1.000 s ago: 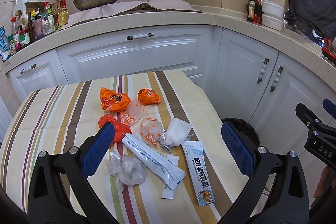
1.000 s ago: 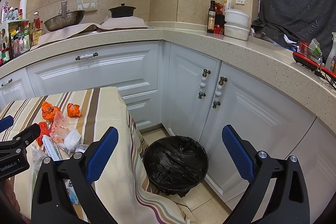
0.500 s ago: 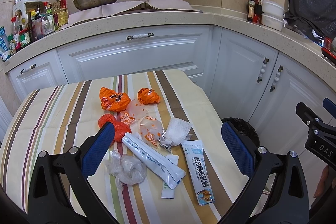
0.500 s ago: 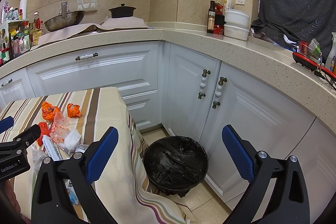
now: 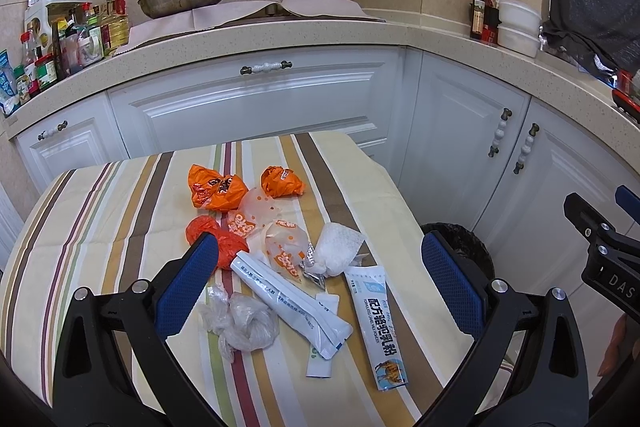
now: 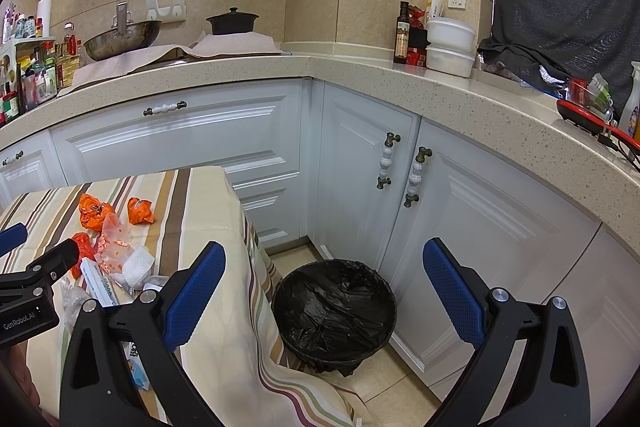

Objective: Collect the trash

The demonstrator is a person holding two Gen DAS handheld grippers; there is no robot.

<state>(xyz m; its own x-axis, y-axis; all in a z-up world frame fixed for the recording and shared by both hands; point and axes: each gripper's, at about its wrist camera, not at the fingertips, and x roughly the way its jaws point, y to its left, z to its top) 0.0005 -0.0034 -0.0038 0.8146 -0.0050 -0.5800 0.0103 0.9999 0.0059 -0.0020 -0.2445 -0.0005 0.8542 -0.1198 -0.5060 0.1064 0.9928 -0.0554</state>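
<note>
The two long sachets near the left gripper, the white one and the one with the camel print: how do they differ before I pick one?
The white sachet lies diagonally, its far end close to the left gripper's blue pad; the camel-print sachet runs nearly straight toward the camera, nearer the table's right edge. The white sachet overlaps another small packet; the camel-print sachet lies alone on the striped cloth. Both are flat, long and ungripped.

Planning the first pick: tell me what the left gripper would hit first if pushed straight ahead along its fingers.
Probably the trash pile on the striped table: the open left gripper frames the long white sachet and the dotted wrapper. Depth is unclear, so which one comes first is uncertain.
</note>
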